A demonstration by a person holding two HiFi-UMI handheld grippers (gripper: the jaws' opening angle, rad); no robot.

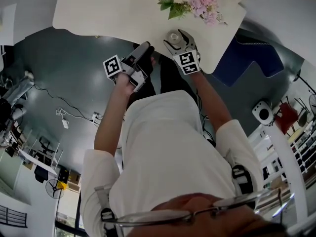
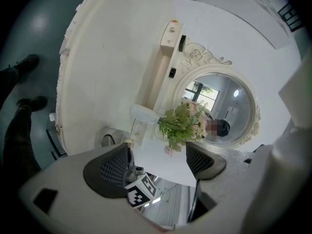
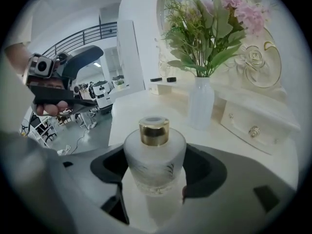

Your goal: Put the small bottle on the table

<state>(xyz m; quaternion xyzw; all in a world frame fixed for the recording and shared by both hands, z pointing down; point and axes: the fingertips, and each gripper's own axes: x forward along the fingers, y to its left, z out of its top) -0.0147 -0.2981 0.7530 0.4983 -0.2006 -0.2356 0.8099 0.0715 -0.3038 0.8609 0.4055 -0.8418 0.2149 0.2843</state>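
The small bottle (image 3: pixel 154 155) is frosted glass with a gold cap. It stands upright between the two dark pads of my right gripper (image 3: pixel 156 172), which press on its sides, just over the white table (image 3: pixel 131 106). In the head view the bottle (image 1: pixel 174 36) and my right gripper (image 1: pixel 177 42) are at the table's near edge. My left gripper (image 1: pixel 144 51) hangs off the table edge, to the left of the right one. Its jaws stand open in the left gripper view (image 2: pixel 158 164) with nothing between them.
A white vase (image 3: pixel 201 104) of pink flowers (image 3: pixel 209 28) stands behind the bottle, beside a cream drawer box (image 3: pixel 253 123). An ornate oval mirror (image 2: pixel 222 106) backs the table. The floor (image 1: pixel 59 73) below is grey, with a cable lying on it.
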